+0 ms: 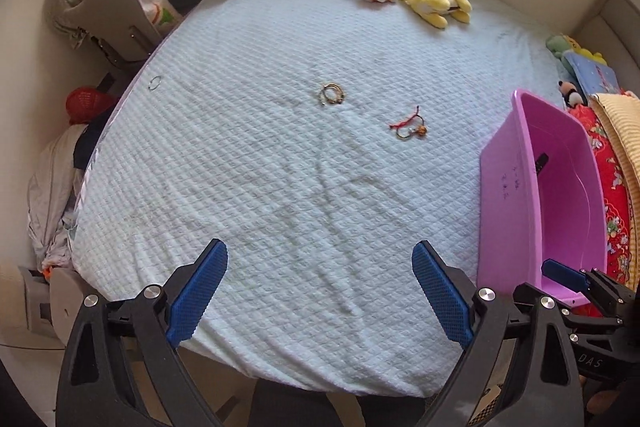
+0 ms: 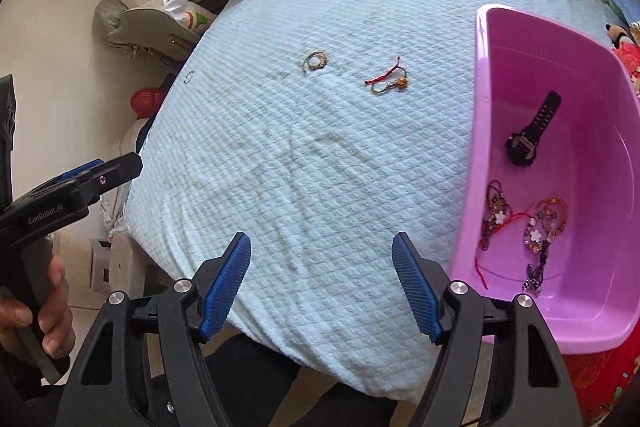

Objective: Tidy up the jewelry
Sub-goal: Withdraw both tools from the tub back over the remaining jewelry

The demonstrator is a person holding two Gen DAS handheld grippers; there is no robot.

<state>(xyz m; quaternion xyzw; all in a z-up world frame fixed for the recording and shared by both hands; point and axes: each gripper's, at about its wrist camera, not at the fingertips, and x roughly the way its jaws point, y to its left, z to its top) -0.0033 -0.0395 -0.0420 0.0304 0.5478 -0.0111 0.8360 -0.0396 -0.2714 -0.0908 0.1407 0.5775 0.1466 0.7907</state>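
both grippers' jaws spread and empty over the bed (image 1: 280, 187); red cord bracelet (image 1: 408, 125) looks light, limp, best pinched at its bunched beads.

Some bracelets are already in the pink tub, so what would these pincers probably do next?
Probably reach the right gripper, open and empty, toward the red string bracelet on the bedspread. It lies nearest the pink tub; the gold bracelets lie further off.
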